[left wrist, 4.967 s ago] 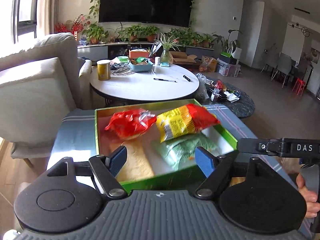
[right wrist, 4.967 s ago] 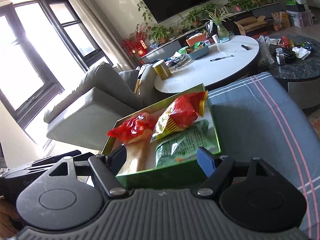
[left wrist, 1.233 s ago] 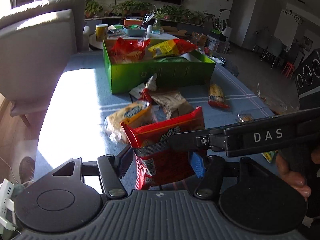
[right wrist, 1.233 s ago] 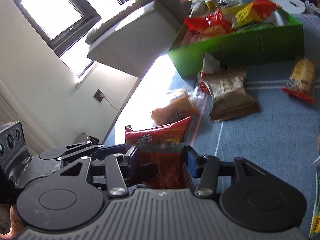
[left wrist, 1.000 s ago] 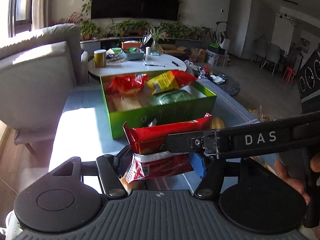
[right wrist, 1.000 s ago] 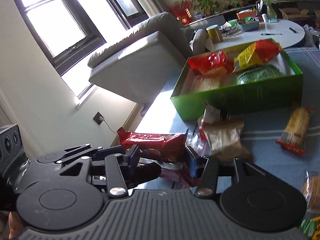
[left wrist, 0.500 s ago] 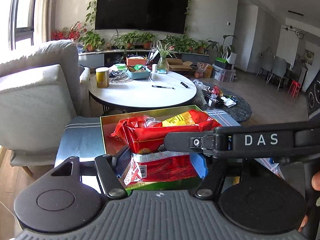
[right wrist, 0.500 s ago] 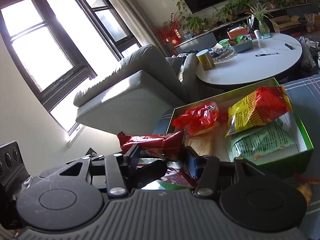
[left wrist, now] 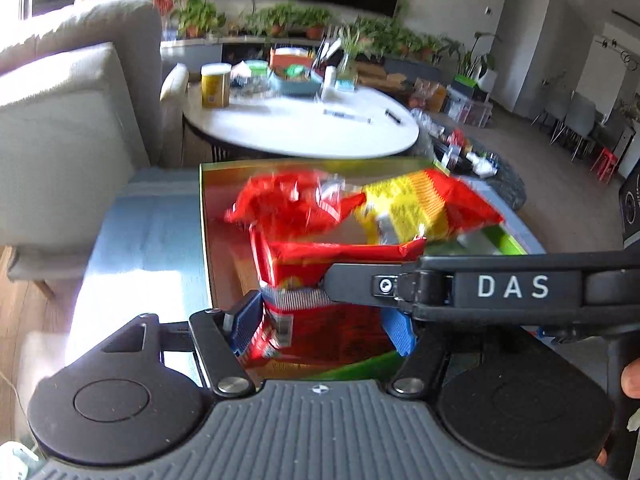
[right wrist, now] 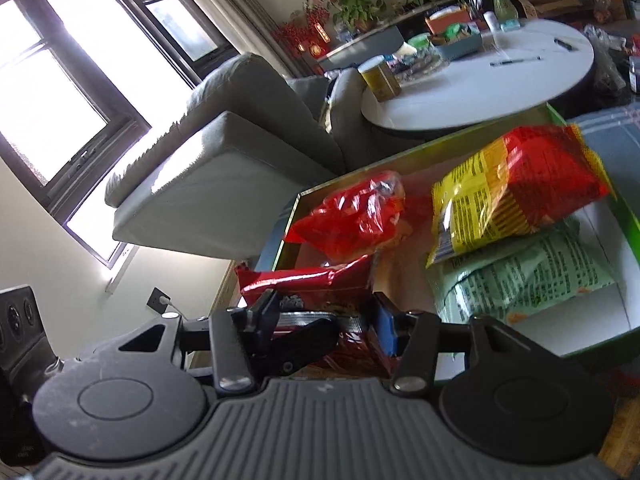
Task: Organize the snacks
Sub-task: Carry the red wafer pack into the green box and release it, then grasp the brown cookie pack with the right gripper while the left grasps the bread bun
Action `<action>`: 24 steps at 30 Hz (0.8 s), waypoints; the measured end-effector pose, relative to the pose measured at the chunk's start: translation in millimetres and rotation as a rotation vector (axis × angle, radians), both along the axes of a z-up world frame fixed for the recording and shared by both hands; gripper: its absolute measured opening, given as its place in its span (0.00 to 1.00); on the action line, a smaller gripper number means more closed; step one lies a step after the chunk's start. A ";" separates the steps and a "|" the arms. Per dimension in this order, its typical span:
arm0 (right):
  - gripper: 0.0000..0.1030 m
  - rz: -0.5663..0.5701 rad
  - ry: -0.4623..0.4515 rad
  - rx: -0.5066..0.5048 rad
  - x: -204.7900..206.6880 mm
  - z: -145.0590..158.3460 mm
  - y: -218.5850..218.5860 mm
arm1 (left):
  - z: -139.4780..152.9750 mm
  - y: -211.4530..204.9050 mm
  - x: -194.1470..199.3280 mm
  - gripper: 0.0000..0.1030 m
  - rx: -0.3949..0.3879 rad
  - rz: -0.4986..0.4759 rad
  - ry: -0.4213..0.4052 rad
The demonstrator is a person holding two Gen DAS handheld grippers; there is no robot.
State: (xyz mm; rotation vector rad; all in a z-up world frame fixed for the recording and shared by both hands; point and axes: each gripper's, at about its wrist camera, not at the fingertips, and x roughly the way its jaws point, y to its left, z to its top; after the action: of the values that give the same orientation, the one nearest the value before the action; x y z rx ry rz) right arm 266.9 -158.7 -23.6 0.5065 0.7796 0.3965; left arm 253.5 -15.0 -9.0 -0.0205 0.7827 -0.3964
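Red snack bag [left wrist: 320, 304], bottom hidden, clamped by both grippers' fingers [left wrist: 244, 320] over green box [right wrist: 628, 216].

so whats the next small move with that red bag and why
Probably lower it and release. Both the left tongs and right tongs are shut on the red snack bag, which hangs over the green box, above a bare front-left patch.
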 end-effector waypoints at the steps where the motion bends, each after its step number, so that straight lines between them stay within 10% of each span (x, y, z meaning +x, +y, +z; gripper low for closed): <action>1: 0.51 0.000 0.029 0.002 2.6 -5.3 0.1 | -3.3 -0.4 0.7 0.61 0.005 0.006 0.010; 14: 0.67 -0.050 -0.136 -0.070 -45.4 26.2 -16.9 | 16.7 36.0 -40.9 0.70 0.000 0.073 -0.072; 24: 0.67 0.018 -0.126 -0.200 -105.2 5.6 -9.6 | -10.0 39.5 -113.9 0.73 0.104 -0.095 -0.029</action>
State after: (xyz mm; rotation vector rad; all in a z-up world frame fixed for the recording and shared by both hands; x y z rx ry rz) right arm 161.6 -168.3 -18.0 0.2844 0.6938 0.3590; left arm 139.6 24.5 -19.0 0.1202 0.7767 -0.4448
